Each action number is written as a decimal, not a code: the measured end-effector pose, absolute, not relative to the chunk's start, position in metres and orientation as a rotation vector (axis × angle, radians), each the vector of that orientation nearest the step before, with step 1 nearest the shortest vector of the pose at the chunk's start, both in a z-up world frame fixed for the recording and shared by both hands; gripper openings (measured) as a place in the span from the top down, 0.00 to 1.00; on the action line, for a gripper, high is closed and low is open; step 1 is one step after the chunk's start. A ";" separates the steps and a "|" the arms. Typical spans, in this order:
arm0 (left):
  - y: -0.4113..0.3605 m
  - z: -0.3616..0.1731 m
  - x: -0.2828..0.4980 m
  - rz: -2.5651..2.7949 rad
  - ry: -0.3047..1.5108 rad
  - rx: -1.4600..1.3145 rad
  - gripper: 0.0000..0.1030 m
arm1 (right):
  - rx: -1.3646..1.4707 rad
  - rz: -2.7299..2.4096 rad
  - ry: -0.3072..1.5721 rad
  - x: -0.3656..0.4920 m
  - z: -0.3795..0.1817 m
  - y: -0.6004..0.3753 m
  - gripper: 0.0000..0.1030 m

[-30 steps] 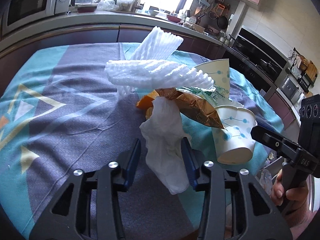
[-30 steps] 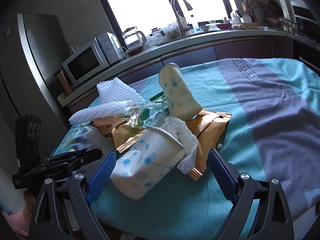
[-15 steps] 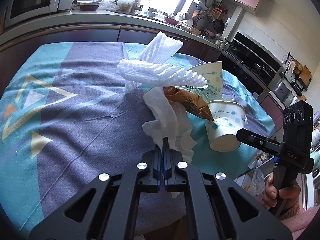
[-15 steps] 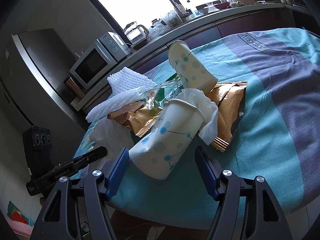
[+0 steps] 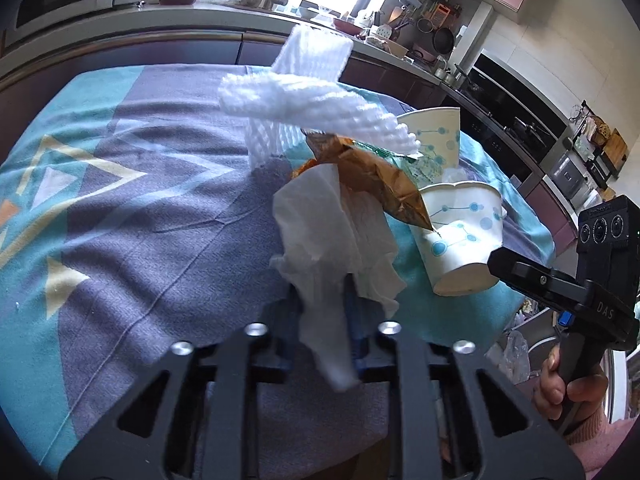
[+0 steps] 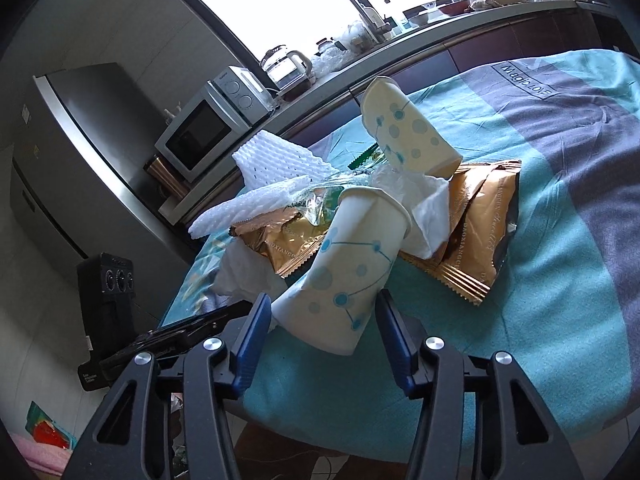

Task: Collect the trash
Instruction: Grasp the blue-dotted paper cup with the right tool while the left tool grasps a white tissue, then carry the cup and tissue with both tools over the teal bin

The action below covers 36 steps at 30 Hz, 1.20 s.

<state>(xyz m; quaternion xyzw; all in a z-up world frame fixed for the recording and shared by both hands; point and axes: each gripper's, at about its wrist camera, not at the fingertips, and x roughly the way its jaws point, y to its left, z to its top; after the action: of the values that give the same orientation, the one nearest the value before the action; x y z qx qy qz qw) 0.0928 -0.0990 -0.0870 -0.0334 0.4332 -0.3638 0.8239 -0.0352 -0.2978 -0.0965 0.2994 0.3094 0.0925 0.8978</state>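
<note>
A pile of trash lies on the table: a white tissue [image 5: 332,232], white foam nets [image 5: 316,104], gold snack wrappers [image 6: 476,220], and two dotted paper cups. My left gripper [image 5: 325,312] is shut on the tissue's lower end, with the tissue draped over its fingers. My right gripper [image 6: 320,328] has its blue pads on either side of the near paper cup [image 6: 352,264], which lies tilted with its base toward me; the pads sit at the cup's sides. The second cup [image 6: 408,128] leans on the pile behind. The near cup also shows in the left wrist view [image 5: 460,232].
The table has a teal and grey patterned cloth [image 5: 140,208]. A kitchen counter [image 6: 440,12] with microwave [image 6: 208,120], kettle and sink tap runs behind. A fridge [image 6: 80,152] stands at the left. A plastic bag [image 5: 516,356] hangs below the table edge.
My left gripper closed on the tissue and lifted it slightly, then the jaws parted a little around it. My right gripper narrowed from wide open to the near cup's sides.
</note>
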 end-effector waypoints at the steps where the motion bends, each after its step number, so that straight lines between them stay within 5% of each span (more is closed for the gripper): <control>1: -0.099 -0.087 0.092 -0.771 0.921 -0.067 0.97 | 0.617 0.197 0.638 -0.037 -0.095 -0.298 0.50; 25: 0.036 -0.036 0.046 -0.612 0.743 -0.170 0.98 | 0.511 0.479 0.623 -0.021 -0.061 -0.225 0.55; 27: 0.052 -0.034 0.045 -0.578 0.731 -0.187 0.98 | 0.506 0.513 0.624 -0.016 -0.060 -0.217 0.59; 29: 0.066 -0.033 0.045 -0.550 0.721 -0.205 0.98 | 0.493 0.549 0.623 -0.011 -0.059 -0.210 0.80; 30: 0.073 -0.033 0.045 -0.536 0.719 -0.213 0.98 | 0.478 0.546 0.631 -0.009 -0.060 -0.206 0.80; 31: 0.078 -0.033 0.045 -0.524 0.717 -0.221 0.98 | 0.456 0.538 0.645 -0.005 -0.062 -0.201 0.79; 34: 0.086 -0.039 0.044 -0.500 0.719 -0.230 0.98 | 0.464 0.505 0.689 0.003 -0.073 -0.195 0.49; 36: 0.090 -0.042 0.043 -0.495 0.724 -0.235 0.98 | 0.468 0.500 0.700 0.005 -0.079 -0.193 0.40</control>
<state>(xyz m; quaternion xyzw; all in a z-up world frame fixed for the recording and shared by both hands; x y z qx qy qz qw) 0.0433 0.0902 -0.0419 -0.1136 0.3497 -0.2393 0.8987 0.0049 -0.1932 -0.0787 0.2249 0.3360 0.2403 0.8825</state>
